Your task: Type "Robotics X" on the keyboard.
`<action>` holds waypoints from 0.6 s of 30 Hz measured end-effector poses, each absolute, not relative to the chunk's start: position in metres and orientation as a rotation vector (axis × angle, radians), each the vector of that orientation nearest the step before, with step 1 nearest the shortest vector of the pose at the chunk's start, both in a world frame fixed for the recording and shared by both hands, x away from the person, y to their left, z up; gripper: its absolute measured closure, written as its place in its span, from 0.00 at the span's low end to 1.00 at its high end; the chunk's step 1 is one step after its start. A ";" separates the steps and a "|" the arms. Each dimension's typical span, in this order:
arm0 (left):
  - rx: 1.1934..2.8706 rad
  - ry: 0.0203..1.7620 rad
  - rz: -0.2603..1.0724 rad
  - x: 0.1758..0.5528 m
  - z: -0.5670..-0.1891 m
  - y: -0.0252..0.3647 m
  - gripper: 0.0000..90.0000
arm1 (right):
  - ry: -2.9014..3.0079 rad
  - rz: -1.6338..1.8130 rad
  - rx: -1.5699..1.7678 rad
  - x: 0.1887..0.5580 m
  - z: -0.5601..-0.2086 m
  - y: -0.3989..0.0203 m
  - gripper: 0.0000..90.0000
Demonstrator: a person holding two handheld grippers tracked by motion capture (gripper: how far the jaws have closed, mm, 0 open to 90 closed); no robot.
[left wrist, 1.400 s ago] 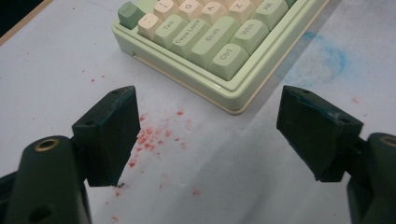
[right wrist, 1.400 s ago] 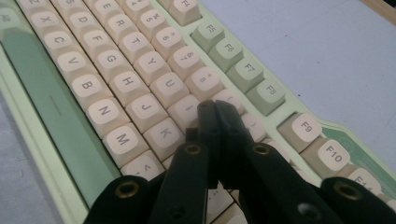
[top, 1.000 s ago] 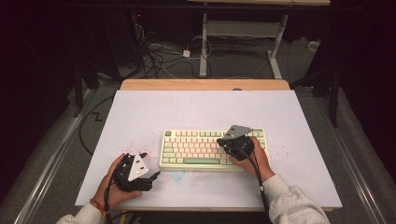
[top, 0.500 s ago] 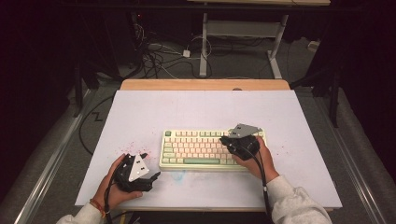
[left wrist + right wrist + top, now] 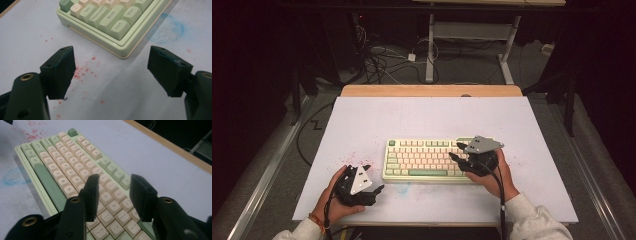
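A green and cream keyboard (image 5: 427,160) lies on the white table top (image 5: 432,117), near the front. My right gripper (image 5: 455,150) hovers over the keyboard's right end, pointing left. In the right gripper view its jaws (image 5: 115,178) stand apart above the cream keys (image 5: 62,170); they have just been opening, and nothing is between them. My left gripper (image 5: 374,177) rests in the person's hand left of the keyboard, open. The left gripper view shows its wide-spread jaws (image 5: 111,57) facing the keyboard's near left corner (image 5: 117,27), empty.
Red specks (image 5: 85,70) and a blue smudge (image 5: 172,27) mark the table beside the keyboard. A wooden strip (image 5: 432,90) runs along the table's far edge. Cables (image 5: 382,60) and a desk frame (image 5: 430,45) are on the floor beyond.
The right gripper's jaws have gone from shut to apart, and that hand has shifted slightly to the right over the keyboard's end. The left hand has stayed put.
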State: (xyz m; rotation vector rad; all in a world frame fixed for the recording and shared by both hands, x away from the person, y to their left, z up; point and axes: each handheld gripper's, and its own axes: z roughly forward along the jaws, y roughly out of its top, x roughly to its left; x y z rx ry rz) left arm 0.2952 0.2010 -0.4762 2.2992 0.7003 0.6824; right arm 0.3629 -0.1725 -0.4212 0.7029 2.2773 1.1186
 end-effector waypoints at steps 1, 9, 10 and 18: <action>2.297 0.702 0.681 0.295 -0.476 0.201 0.24 | 2.278 1.121 0.701 0.361 -0.421 -0.173 0.58; 2.289 0.704 0.679 0.295 -0.475 0.202 0.24 | 2.201 1.118 0.713 0.348 -0.422 -0.182 0.40; 2.289 0.704 0.679 0.295 -0.475 0.202 0.24 | 2.198 1.122 0.711 0.347 -0.423 -0.184 0.39; 2.280 0.705 0.684 0.294 -0.474 0.202 0.24 | 2.144 1.139 0.717 0.331 -0.425 -0.202 0.34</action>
